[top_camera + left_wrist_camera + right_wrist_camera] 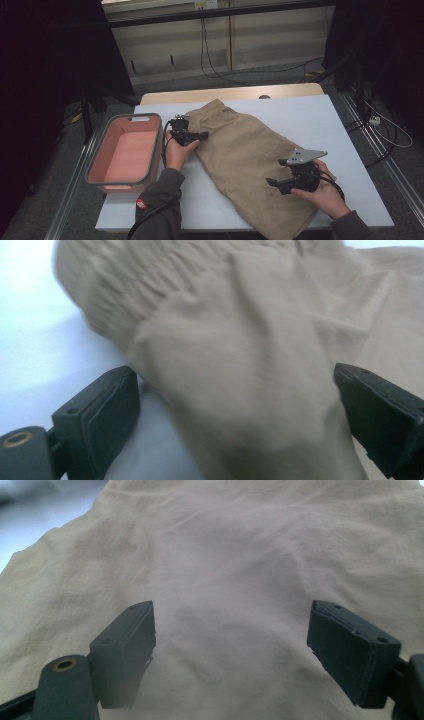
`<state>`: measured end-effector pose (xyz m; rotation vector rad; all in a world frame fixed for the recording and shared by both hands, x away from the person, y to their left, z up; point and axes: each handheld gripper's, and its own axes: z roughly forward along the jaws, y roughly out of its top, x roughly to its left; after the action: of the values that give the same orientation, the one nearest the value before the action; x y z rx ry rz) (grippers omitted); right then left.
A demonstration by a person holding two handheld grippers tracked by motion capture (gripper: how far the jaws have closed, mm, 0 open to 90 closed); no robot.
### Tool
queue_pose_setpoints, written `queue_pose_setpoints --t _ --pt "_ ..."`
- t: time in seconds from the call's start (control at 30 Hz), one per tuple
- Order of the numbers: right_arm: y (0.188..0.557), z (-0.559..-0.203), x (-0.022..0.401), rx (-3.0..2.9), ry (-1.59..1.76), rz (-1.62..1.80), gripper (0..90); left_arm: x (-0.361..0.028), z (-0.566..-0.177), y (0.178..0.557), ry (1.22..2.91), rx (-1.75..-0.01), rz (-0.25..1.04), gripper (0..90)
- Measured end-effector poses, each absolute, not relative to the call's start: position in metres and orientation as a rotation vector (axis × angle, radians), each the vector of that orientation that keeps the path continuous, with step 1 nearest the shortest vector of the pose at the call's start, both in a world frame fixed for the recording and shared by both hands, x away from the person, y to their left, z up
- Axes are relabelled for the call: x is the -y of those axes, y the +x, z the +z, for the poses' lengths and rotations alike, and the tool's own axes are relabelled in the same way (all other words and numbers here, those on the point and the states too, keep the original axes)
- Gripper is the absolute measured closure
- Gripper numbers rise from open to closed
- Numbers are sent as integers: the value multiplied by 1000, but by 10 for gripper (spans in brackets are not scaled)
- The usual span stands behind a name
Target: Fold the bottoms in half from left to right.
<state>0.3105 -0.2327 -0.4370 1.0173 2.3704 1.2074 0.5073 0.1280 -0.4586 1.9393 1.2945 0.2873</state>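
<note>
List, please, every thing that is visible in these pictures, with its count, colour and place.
shorts: one, khaki, spread across the table's middle
basket: one, pink with grey rim, at the table's left edge
table: one, white top
cables: several, dark, on the floor behind the table
left gripper: one, black, jaws open around the shorts' waistband end
right gripper: one, black, jaws open over the shorts' lower part
hands: two, each holding a gripper
</note>
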Motion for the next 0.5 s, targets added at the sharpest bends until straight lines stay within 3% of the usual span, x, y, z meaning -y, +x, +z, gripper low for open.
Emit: queue_pose_setpoints --t 0.5 --pt "312 -439 231 -2380 1017 1220 191 -126 -456 516 1889 -1327 214 99"
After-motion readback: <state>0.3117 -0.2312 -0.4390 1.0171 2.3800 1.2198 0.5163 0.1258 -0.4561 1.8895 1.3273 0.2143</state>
